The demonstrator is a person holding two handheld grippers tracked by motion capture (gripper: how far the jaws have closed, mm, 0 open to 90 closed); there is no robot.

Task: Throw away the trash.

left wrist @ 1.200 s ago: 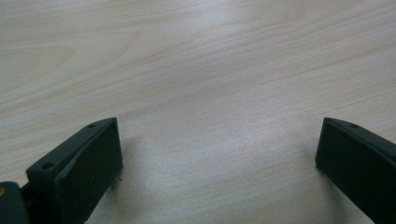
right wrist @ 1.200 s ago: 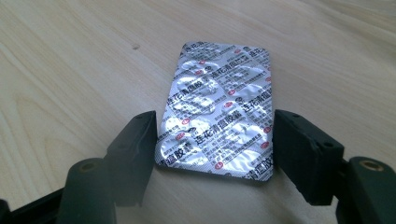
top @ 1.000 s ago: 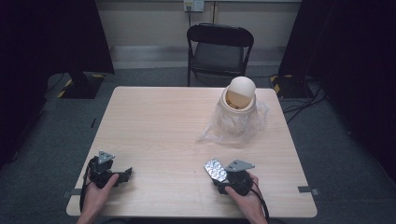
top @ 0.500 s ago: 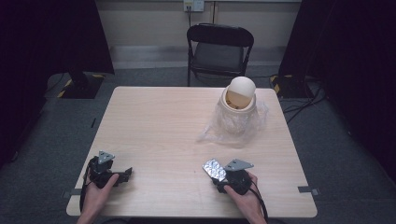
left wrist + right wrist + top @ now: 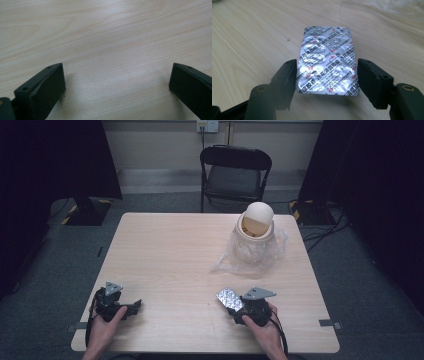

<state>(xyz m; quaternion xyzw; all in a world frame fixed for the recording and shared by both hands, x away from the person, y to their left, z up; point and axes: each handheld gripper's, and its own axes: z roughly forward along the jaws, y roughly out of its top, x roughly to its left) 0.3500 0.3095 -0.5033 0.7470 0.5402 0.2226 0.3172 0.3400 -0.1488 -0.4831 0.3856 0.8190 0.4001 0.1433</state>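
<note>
Blister pack [image 5: 327,61] of pills, foil side up with red and black print all over it, is sitting clamped between the jaws of the right hand-held gripper [image 5: 235,306], squeezed by its two long edges, so that one's closed on the pack and nothing else. In the right gripper view the pack sticks out forward past the jaw tips, a bit above the table [image 5: 165,255]. From the high view the right hand [image 5: 265,330] comes in from the near edge, forearm angled slightly inward, wrapped around the back of its hand-held gripper with the grey plate on top and the jaws pointing up-left across the table. The pack [image 5: 230,297] shows there as a silvery patch just ahead of the jaws. The left hand [image 5: 102,327] is doing its own thing way off to the other side, holding the left hand-held gripper [image 5: 131,307] low by the near left corner, jaws aimed to the right. In the left gripper view those jaws are spread wide with bare wood between them, holding nothing. Well ahead of the right hand-held gripper, toward the far side, there's a cream-coloured bin [image 5: 256,222] with a rounded lid, standing on a crinkly clear plastic bag [image 5: 250,254]. A black folding chair [image 5: 235,175] is beyond the far edge.
</note>
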